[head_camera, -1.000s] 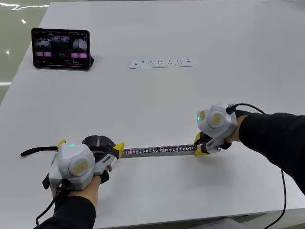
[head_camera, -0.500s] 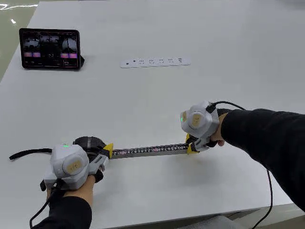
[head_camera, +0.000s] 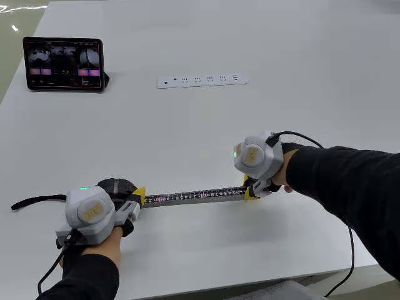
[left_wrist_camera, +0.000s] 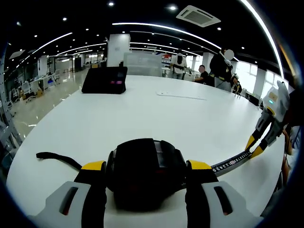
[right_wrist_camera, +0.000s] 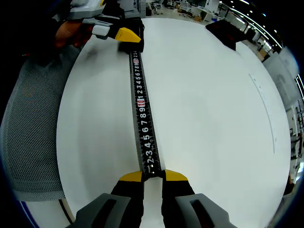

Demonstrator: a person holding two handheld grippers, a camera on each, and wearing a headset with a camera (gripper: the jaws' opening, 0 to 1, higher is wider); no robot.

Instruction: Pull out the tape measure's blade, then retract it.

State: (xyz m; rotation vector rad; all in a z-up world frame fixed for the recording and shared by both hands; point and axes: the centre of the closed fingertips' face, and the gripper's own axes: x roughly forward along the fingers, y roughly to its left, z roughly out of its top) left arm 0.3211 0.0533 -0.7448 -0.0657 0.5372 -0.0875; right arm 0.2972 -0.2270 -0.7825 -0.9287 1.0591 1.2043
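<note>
**A:** First item, far left?

**B:** Item: left gripper. Jaws were spread wide and pressed against both flanks of the tape measure case. The case sat on the table between the yellow tips. A black strap lay on the side of this gripper away from the other one.

**A:** Next along?

**B:** Item: blade. It was partly drawn out and lay flat with its numbers up. It ran in a straight line from the case mouth, just beside the left gripper's near jaw, to the jaws of the right gripper.

**A:** And at the right end?

**B:** Item: right gripper. Jaws were almost pressed together and pinched the blade's end between the yellow tips. It was well apart from the left gripper.

**A:** Step in hand?

**B:** Judged: the blade was out, so the pull-out was done or nearly done, and the retraction was not yet done.

**A:** What did the next move call for?

**B:** Judged: the right gripper should travel toward the left one along the blade's own line. Its pinch should be firm so the blade fed in slowly rather than snapping back. The left gripper should clamp the case steady on the table.
</note>
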